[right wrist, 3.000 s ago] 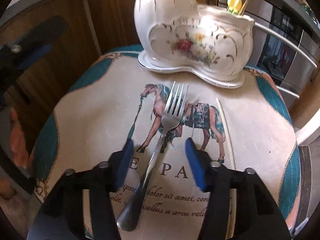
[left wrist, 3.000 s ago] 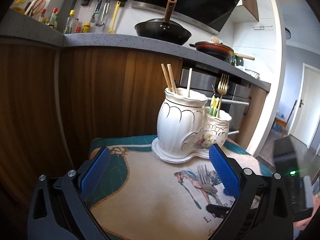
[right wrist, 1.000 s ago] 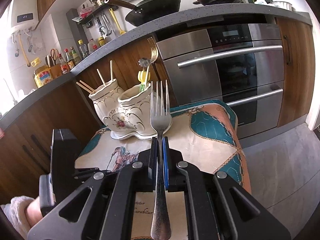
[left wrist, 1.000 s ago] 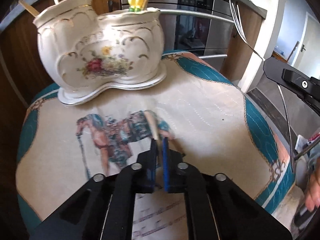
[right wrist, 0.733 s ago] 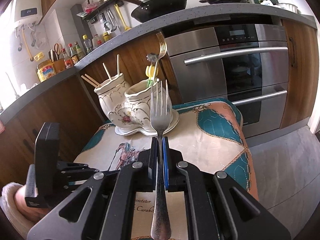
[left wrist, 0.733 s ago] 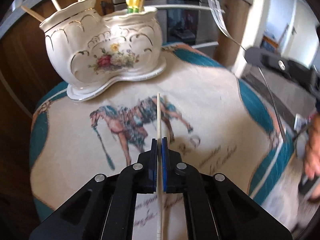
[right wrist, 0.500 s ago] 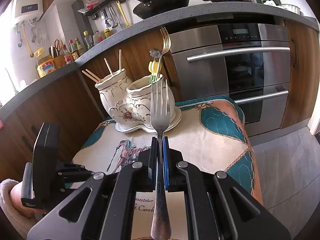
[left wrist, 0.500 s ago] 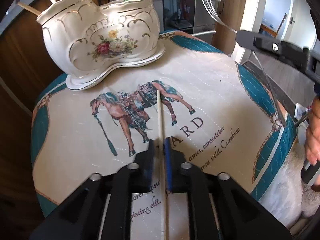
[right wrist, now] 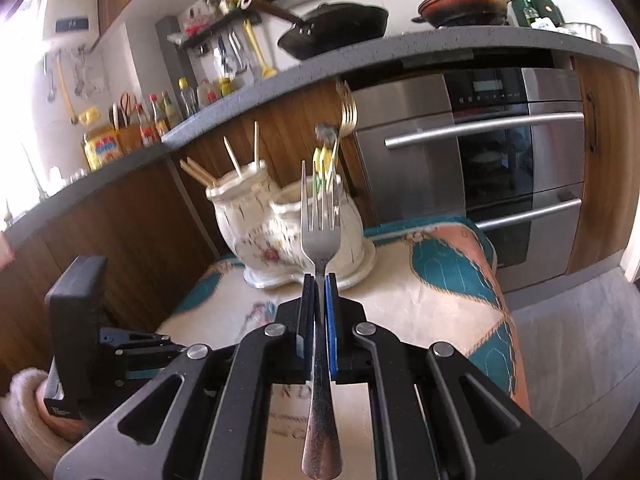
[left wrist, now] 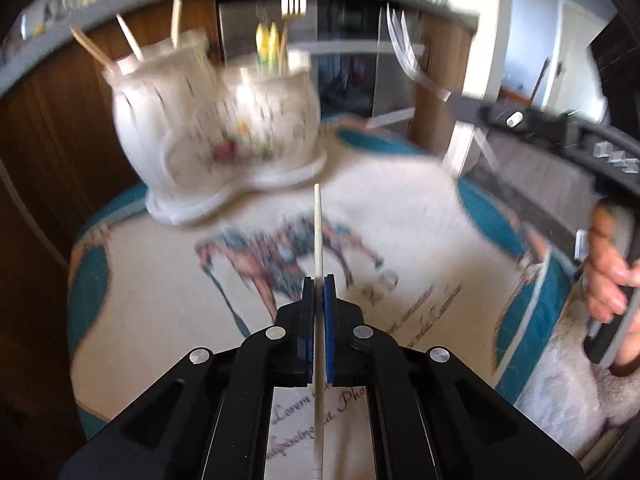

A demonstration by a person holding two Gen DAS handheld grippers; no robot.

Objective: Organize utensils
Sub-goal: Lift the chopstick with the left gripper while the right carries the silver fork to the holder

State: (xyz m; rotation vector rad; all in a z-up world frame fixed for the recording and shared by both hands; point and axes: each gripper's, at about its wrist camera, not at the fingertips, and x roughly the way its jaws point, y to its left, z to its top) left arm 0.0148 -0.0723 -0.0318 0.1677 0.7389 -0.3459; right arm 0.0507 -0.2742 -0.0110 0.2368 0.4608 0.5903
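One chopstick (left wrist: 318, 236), one fork (right wrist: 320, 240), both clamped.

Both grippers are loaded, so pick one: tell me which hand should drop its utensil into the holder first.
Left, probably. The left gripper holds the chopstick with its tip close above the ceramic holder. The right gripper holds the fork farther back.

A cloth (left wrist: 168, 320) printed with a horse, teal at its edges, covers the surface, and a white ceramic holder (left wrist: 224, 128) stands at its far left.
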